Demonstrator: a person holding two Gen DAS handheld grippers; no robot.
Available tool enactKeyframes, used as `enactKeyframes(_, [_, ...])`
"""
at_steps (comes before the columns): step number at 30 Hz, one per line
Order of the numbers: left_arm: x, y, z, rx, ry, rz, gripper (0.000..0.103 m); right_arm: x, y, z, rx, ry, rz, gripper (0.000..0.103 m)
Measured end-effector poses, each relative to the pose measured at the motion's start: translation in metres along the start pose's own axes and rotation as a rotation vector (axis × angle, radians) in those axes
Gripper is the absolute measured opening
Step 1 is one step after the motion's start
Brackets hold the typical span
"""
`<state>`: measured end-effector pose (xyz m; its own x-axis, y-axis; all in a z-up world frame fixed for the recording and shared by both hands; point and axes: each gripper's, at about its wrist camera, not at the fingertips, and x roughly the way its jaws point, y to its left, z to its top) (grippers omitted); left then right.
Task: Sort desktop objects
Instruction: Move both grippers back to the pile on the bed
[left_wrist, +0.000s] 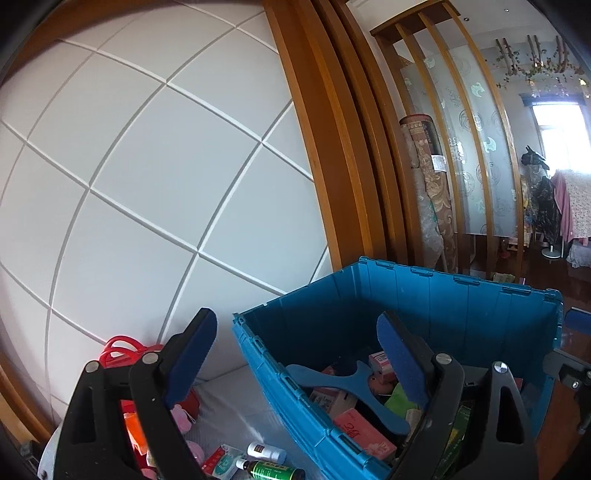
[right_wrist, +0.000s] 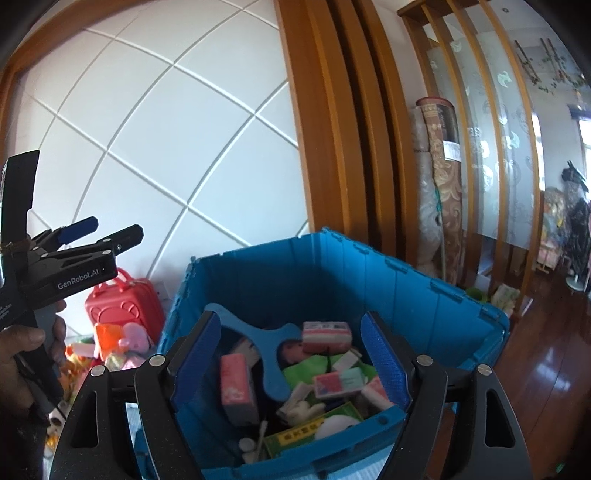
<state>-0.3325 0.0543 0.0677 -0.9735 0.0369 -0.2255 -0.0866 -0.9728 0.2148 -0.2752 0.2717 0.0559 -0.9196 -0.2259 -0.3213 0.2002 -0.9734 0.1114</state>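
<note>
Both tongs hanging wide, holding nothing; right gripper (right_wrist: 291, 354) hovering over blue crate (right_wrist: 424, 291), left gripper (left_wrist: 295, 354) nearer loose green bottle (left_wrist: 275, 472) lying leftward

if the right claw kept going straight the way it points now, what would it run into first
Probably the contents of the blue bin. The open, empty right claw frames the pile inside, and the blue Y-shaped piece and pink boxes lie nearest its line. Depth is unclear; it might clear them and meet the bin's far wall.

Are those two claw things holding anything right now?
No. The left gripper and the right gripper are both open with nothing between their fingers, poised above the blue crate.
</note>
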Motion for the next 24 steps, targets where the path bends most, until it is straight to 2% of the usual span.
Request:
enactKeyframes(8, [-0.025,0.051,-0.028,-0.034,0.015,0.034,0.090,-0.010,0.045,-0.009,0.008,-0.015,0.002,0.082])
enactKeyframes(13, [-0.051,0.090,-0.049,-0.038,0.021,0.045,0.090,-0.024,0.086,-0.016,0.001,-0.019,-0.015,0.085])
enactKeyframes(19, [-0.079,0.136,-0.077,-0.042,0.043,0.038,0.090,-0.049,0.134,-0.031,0.011,-0.030,-0.059,0.088])
enactKeyframes(24, [-0.097,0.158,-0.097,-0.028,0.055,0.017,0.090,-0.065,0.169,-0.047,0.015,-0.022,-0.111,0.090])
